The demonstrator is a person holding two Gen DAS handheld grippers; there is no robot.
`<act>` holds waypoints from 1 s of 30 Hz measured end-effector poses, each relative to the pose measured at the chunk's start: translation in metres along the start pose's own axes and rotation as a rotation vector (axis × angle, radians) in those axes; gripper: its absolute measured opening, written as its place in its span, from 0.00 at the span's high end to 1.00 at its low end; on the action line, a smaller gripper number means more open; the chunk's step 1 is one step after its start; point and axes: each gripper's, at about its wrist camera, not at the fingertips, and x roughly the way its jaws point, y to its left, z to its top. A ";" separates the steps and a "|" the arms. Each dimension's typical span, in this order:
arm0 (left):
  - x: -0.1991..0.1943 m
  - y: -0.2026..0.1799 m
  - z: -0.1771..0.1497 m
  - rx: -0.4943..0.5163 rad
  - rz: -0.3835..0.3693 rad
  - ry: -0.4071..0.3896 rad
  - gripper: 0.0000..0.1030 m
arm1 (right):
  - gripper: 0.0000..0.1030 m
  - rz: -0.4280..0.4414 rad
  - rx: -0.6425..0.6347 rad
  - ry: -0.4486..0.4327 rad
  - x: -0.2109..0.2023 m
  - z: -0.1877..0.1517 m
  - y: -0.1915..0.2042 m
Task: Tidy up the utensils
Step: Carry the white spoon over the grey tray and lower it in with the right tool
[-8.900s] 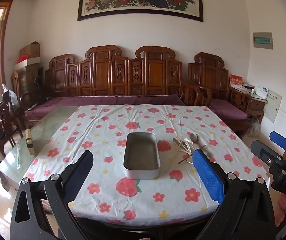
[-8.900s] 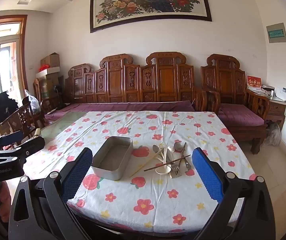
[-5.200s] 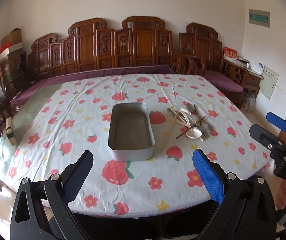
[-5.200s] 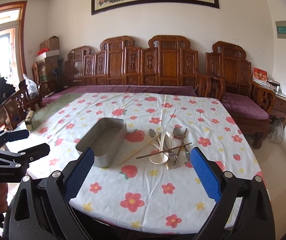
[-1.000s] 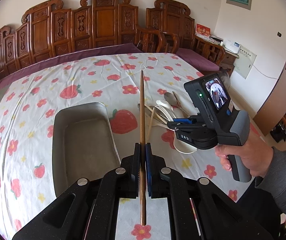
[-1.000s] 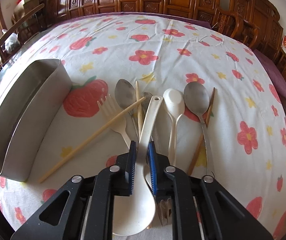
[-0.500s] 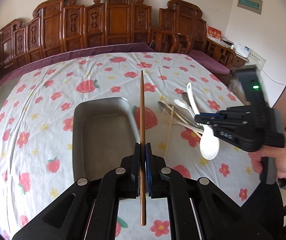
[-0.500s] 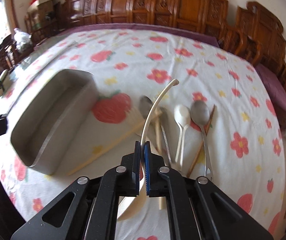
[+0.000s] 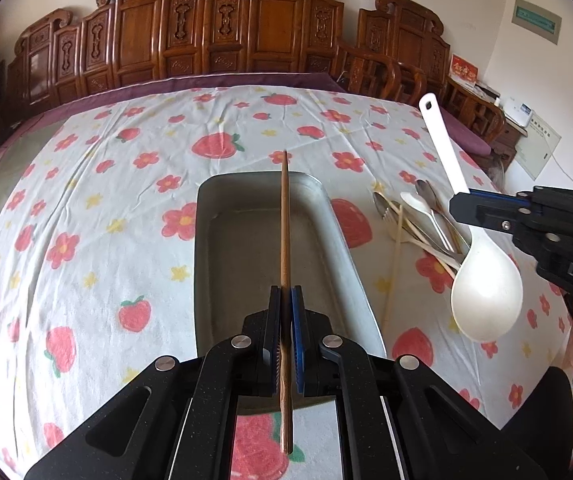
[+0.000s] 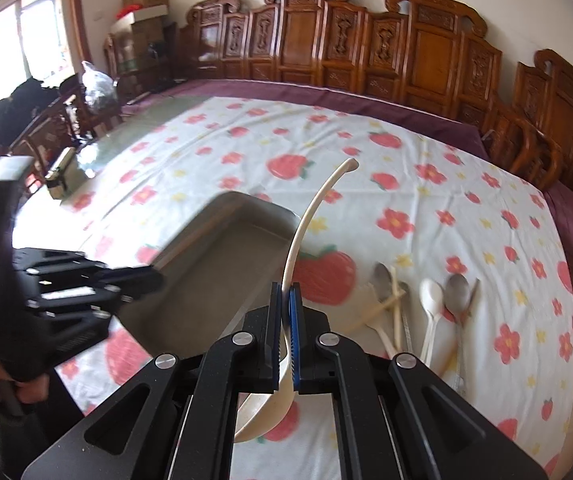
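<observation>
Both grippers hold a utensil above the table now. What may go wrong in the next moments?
1. The left gripper pinches the chopstick near one end, so most of it sticks out over the metal tray; it may swivel or slip.
2. The right gripper clamps the curved white ladle at its neck, with the heavy bowl hanging; it may twist out.
3. Both grippers are near the tray and may collide.

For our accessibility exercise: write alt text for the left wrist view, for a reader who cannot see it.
The left gripper is shut on a wooden chopstick above a metal tray on a flowered tablecloth. At right, the right gripper holds a white ladle above loose utensils.
</observation>
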 end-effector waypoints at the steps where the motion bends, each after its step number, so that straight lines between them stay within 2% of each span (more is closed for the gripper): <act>1: 0.001 0.000 0.000 0.001 0.002 -0.001 0.96 | 0.95 0.006 -0.002 -0.004 0.000 0.002 0.003; 14: -0.001 0.014 0.007 -0.025 -0.012 -0.032 0.92 | 0.95 0.059 0.000 -0.012 0.016 0.014 0.023; 18: -0.010 0.022 0.010 -0.028 0.008 -0.054 0.81 | 0.95 0.082 0.007 -0.012 0.028 0.019 0.029; 22: -0.019 0.029 0.011 -0.029 0.027 -0.069 0.79 | 0.95 0.108 0.018 0.004 0.044 0.022 0.036; 24: -0.022 0.033 0.011 -0.038 0.032 -0.075 0.73 | 0.95 0.122 0.024 0.018 0.053 0.022 0.039; 30: -0.028 0.040 0.011 -0.038 0.048 -0.083 0.73 | 0.95 0.136 0.025 0.049 0.076 0.015 0.048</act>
